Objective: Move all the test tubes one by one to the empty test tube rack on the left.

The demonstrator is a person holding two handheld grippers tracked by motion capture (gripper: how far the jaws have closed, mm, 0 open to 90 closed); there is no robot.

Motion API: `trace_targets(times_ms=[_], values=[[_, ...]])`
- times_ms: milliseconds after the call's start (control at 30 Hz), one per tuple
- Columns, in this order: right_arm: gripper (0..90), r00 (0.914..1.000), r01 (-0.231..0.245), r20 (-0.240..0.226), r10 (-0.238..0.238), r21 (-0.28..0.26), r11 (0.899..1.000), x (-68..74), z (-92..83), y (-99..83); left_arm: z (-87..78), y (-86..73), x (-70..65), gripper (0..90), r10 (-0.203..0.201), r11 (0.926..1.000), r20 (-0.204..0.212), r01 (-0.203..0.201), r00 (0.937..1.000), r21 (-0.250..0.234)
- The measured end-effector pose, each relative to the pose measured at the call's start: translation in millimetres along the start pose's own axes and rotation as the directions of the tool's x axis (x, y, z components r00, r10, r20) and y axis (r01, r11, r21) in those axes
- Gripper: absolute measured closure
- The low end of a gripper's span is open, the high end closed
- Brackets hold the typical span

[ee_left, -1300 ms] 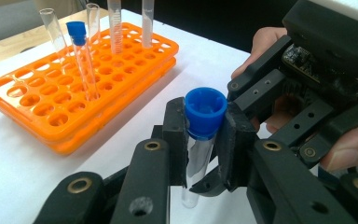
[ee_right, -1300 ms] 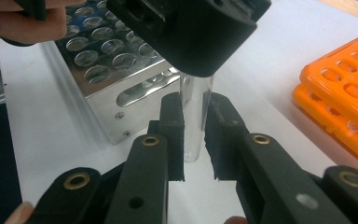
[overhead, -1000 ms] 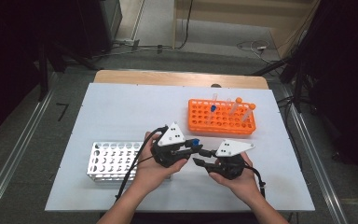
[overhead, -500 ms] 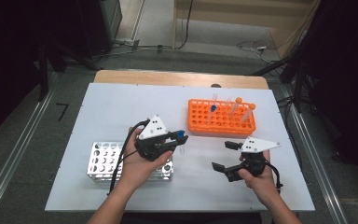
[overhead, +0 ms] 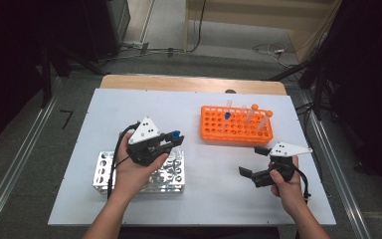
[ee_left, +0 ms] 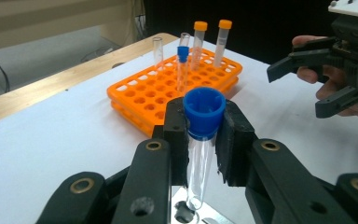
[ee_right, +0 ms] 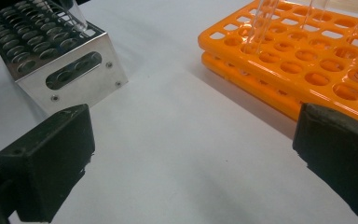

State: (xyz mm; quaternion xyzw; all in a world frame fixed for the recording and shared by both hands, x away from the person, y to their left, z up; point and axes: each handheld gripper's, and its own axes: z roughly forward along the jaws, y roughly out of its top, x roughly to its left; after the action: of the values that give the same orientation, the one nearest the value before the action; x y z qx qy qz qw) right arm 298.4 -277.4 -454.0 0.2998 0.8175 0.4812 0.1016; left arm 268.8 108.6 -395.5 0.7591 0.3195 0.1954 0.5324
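Note:
My left gripper (overhead: 171,139) is shut on a clear tube with a blue cap (ee_left: 200,154), held upright just under the cap. The tube's lower end hangs over the right end of the metal rack (overhead: 129,174). My right gripper (overhead: 253,160) stands open over the bare table in front of the orange rack (overhead: 236,127). Its jaws have just been opening, and nothing is between them. The right gripper view shows its pads (ee_right: 51,168) wide apart, with the metal rack (ee_right: 60,60) on one side and the orange rack (ee_right: 317,70) on the other.
The orange rack (ee_left: 144,95) holds a blue-capped tube (ee_left: 182,65), two orange-capped tubes (ee_left: 198,39) and uncapped ones. The white table (overhead: 214,169) has open room between the racks. A wooden strip (overhead: 194,83) runs along its far edge.
The two hands, close together a second ago, have drawn apart. The left gripper carried the blue-capped tube left over the metal rack. The right gripper moved right and opened.

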Motion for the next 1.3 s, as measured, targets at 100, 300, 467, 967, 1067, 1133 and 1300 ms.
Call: trace_targets(times_ms=[100,300,467,967,1067,1133,1300], values=[[0.0,1.0000,0.003,0.002,-0.003,0.004,1.000,0.2,1.0,-0.3,0.9,-1.5,0.1,76.1,0.007,1.0000,-0.007,-0.007,0.9999,0.007],[0.0,1.0000,0.006,0.008,-0.006,0.008,1.000,-0.7,1.7,-0.6,8.4,-8.1,-1.2,76.1,0.035,0.9985,-0.032,-0.033,0.9989,0.042],[0.0,1.0000,0.004,0.009,-0.004,0.011,1.000,-0.6,2.3,-0.8,12.7,-12.4,-1.8,76.1,0.042,0.9973,-0.031,-0.040,0.9986,0.062],[0.0,0.9999,0.007,0.013,-0.007,0.015,1.000,-0.7,5.0,-0.9,27.9,-29.6,-1.1,75.8,0.030,0.9887,-0.006,-0.029,0.9995,0.147],[0.0,0.9998,0.008,0.019,-0.008,0.016,1.000,-0.5,5.4,-1.0,29.3,-31.5,-1.0,75.7,0.028,0.9878,-0.005,-0.027,0.9996,0.153],[0.0,0.9998,0.008,0.020,-0.008,0.015,1.000,-0.4,5.5,-0.9,30.0,-33.5,0.1,75.6,0.019,0.9867,0.000,-0.019,0.9998,0.162],[0.0,0.9998,0.011,0.017,-0.011,0.017,1.000,-0.2,6.5,-0.9,28.9,-34.8,1.8,74.9,-0.006,0.9862,0.001,0.006,1.0000,0.165]])
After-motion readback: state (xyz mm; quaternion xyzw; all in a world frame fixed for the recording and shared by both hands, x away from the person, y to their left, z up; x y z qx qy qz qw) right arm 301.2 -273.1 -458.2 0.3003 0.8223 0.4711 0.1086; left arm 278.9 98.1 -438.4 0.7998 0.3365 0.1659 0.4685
